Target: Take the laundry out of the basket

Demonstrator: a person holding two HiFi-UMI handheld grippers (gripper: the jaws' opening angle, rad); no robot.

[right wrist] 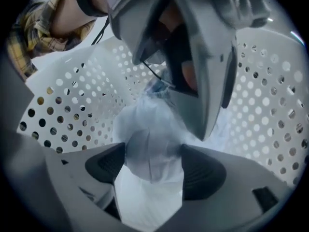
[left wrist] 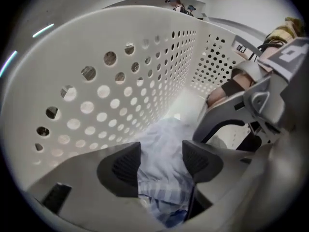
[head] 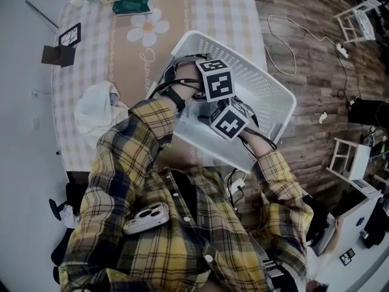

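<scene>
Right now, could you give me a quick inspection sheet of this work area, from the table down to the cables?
Surface: table under a checked, flowered cloth.
Job's things: white perforated basket at the table's near edge; pale checked cloth and white cloth inside it.
Clutter: white cloth heap, green item and black card on the table.
Grippers: left gripper open, checked cloth between its jaws; right gripper open, white cloth between its jaws.
Cables: white cable looping on the floor.
Surroundings: wooden floor, white stool.
</scene>
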